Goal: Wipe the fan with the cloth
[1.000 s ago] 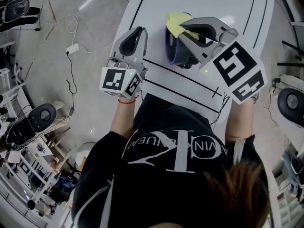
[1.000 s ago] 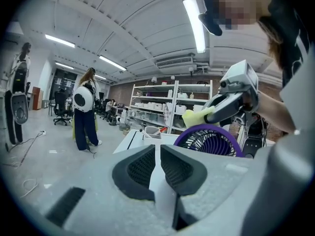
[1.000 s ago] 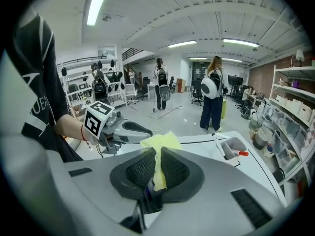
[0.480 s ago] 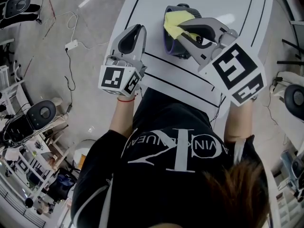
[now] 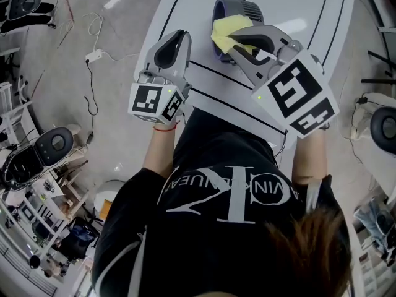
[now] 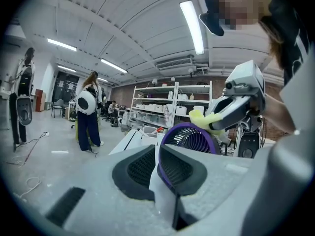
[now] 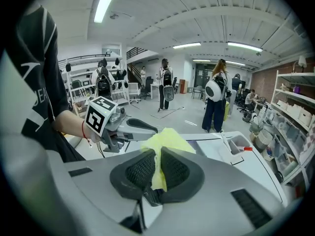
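Yellow cloth clamped in right gripper jaws, atop purple-rimmed fan on table. Left gripper jaws slightly apart, empty, left of fan. Fan's near side hidden by right gripper.

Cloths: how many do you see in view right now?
1. The yellow cloth is pinched in the right gripper, at the upper rim of the fan. Another could lie hidden behind the fan.
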A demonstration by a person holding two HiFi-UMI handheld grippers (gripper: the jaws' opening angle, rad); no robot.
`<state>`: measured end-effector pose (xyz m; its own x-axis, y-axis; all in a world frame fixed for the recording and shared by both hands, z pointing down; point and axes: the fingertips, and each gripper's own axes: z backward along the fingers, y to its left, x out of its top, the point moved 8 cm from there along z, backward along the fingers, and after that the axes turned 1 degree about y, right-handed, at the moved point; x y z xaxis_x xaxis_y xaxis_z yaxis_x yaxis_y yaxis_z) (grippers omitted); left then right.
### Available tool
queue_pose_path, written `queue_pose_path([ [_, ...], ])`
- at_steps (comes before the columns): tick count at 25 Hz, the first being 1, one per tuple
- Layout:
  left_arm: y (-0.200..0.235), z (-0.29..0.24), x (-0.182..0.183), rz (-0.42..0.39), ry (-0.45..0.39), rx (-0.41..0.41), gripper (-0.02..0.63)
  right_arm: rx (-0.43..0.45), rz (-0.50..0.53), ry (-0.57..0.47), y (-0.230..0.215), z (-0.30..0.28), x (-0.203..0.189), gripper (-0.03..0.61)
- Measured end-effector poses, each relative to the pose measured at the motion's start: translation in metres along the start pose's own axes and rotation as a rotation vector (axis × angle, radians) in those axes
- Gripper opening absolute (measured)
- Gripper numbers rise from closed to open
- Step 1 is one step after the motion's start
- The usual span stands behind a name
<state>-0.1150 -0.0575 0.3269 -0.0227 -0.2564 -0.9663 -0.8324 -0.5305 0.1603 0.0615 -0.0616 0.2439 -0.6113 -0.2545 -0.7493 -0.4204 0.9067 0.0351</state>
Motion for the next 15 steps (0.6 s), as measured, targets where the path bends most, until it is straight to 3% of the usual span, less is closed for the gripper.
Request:
queue_pose_path([
  [15,-0.027,0.041,-0.006,-0.001,-0.017,0.038,0.041,-0.062,0.056,-0.005,0.046,0.001,-0.026,0.029],
])
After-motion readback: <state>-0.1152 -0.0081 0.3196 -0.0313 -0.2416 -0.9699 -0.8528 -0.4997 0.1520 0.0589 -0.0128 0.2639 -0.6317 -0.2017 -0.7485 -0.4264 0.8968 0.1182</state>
